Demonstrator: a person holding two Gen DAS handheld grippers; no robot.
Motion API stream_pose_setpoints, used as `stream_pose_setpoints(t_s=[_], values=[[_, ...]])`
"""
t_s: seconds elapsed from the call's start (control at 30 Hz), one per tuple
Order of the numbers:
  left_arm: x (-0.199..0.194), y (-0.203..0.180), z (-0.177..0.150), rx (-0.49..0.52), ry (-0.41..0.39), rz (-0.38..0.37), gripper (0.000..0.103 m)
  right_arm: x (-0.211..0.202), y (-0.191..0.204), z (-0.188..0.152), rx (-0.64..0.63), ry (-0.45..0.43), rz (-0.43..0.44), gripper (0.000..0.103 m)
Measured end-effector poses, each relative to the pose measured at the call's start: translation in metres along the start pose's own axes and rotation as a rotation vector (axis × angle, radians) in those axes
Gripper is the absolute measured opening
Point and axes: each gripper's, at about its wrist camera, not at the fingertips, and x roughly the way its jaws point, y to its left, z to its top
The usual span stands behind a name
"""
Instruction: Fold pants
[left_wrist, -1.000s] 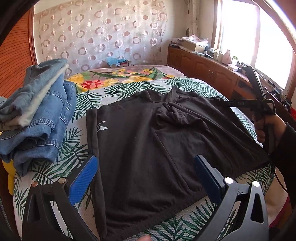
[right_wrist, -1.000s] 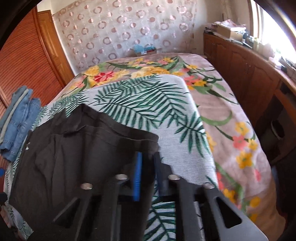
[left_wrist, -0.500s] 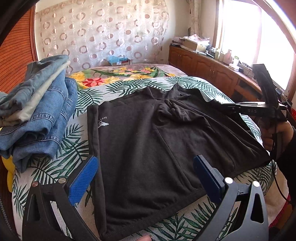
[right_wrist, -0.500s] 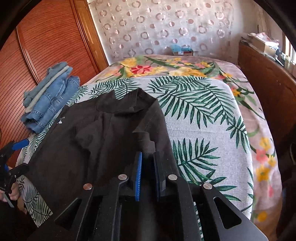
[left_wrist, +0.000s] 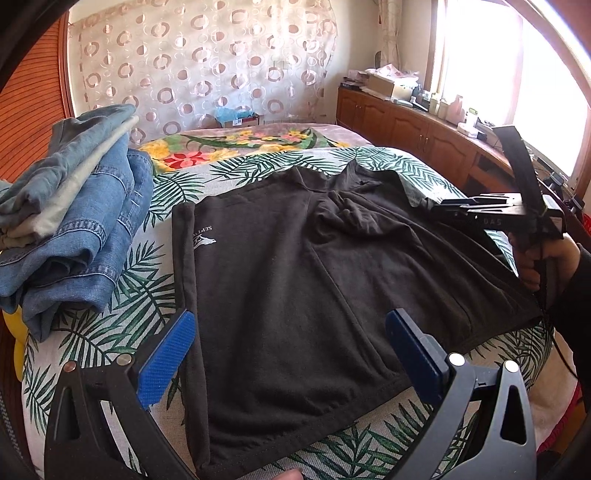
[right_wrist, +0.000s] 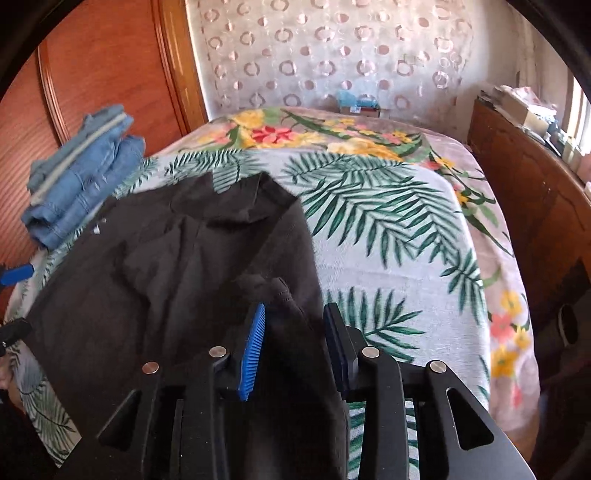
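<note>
The dark brown pants (left_wrist: 295, 295) lie spread on the leaf-patterned bed cover, folded over, with a small white logo near their left edge; they also show in the right wrist view (right_wrist: 177, 280). My left gripper (left_wrist: 288, 347) is open and empty, hovering above the near hem. My right gripper (right_wrist: 295, 332) has its jaws partly apart with a bunched fold of the pants' right edge lying between the blue pads (right_wrist: 253, 350). It shows from the side in the left wrist view (left_wrist: 436, 210) at the pants' right edge.
A stack of folded blue jeans (left_wrist: 74, 218) sits on the bed's left side, also in the right wrist view (right_wrist: 81, 173). A wooden cabinet (left_wrist: 417, 129) with clutter runs along the right under a window. A wooden wardrobe (right_wrist: 92, 74) stands at left.
My right gripper was shut on the pants' right edge and has opened partway; it swung left toward the pants. The left gripper has barely moved.
</note>
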Motion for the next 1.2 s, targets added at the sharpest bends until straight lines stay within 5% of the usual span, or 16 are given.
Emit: stream_pose_setpoints(t_s=[0.13, 0.2, 0.27, 0.53, 0.77, 0.93, 1.07, 1.2], values=[[0.001, 0.002, -0.001, -0.003, 0.005, 0.003, 0.103, -0.003, 0.004, 0.002, -0.014, 0.0, -0.008, 0.034], [0.003, 0.002, -0.002, -0.006, 0.008, 0.005, 0.103, -0.006, -0.001, 0.006, -0.014, -0.007, -0.011, 0.012], [0.004, 0.003, -0.002, -0.007, 0.01, 0.006, 0.103, -0.012, -0.005, 0.008, -0.01, -0.03, -0.032, 0.007], [0.008, 0.004, -0.004, -0.004, 0.021, 0.02, 0.103, -0.027, -0.06, 0.016, 0.187, -0.124, -0.172, 0.001], [0.009, 0.005, -0.006, -0.004, 0.03, 0.023, 0.103, -0.013, -0.067, 0.015, 0.211, -0.07, -0.11, 0.002], [0.009, 0.004, -0.006, -0.001, 0.03, 0.022, 0.103, 0.002, -0.052, 0.019, 0.143, -0.009, -0.082, 0.008], [0.009, 0.006, -0.006, -0.003, 0.03, 0.023, 0.103, 0.001, -0.038, 0.02, 0.091, -0.02, -0.048, 0.035], [0.009, 0.007, -0.008, -0.009, 0.029, 0.02, 0.103, 0.006, -0.028, 0.016, 0.016, 0.01, -0.082, 0.04]])
